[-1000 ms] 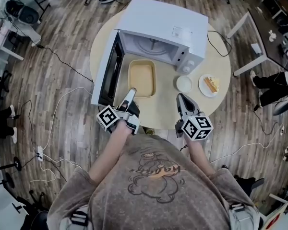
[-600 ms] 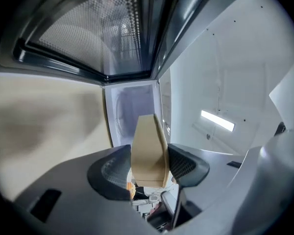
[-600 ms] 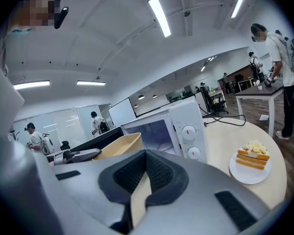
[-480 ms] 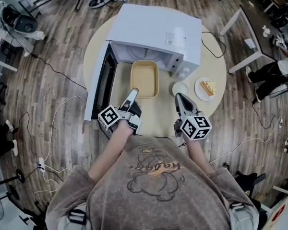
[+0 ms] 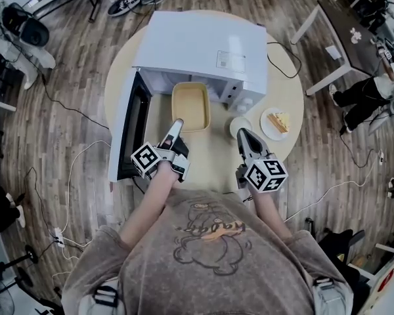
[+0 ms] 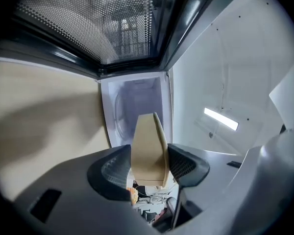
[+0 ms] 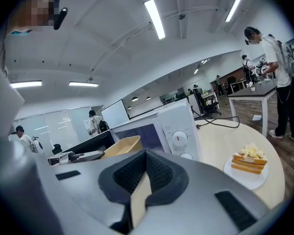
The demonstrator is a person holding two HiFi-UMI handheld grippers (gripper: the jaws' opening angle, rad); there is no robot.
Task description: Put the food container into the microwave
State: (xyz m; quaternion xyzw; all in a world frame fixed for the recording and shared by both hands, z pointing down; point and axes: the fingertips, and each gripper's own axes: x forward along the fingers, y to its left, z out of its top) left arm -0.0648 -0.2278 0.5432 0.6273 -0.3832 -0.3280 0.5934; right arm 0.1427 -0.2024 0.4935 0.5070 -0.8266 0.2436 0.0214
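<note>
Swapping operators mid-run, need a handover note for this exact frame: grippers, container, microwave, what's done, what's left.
Left gripper: shut on the near rim of the food container.
Right gripper: shut, empty, above the table to the right of the container.
Container: far end at the mouth of the microwave, most of it outside the cavity. The door is swung open to the left.
Done: door open, container gripped and lined up with the cavity.
Left: slide it fully inside, release, and probably shut the door.
</note>
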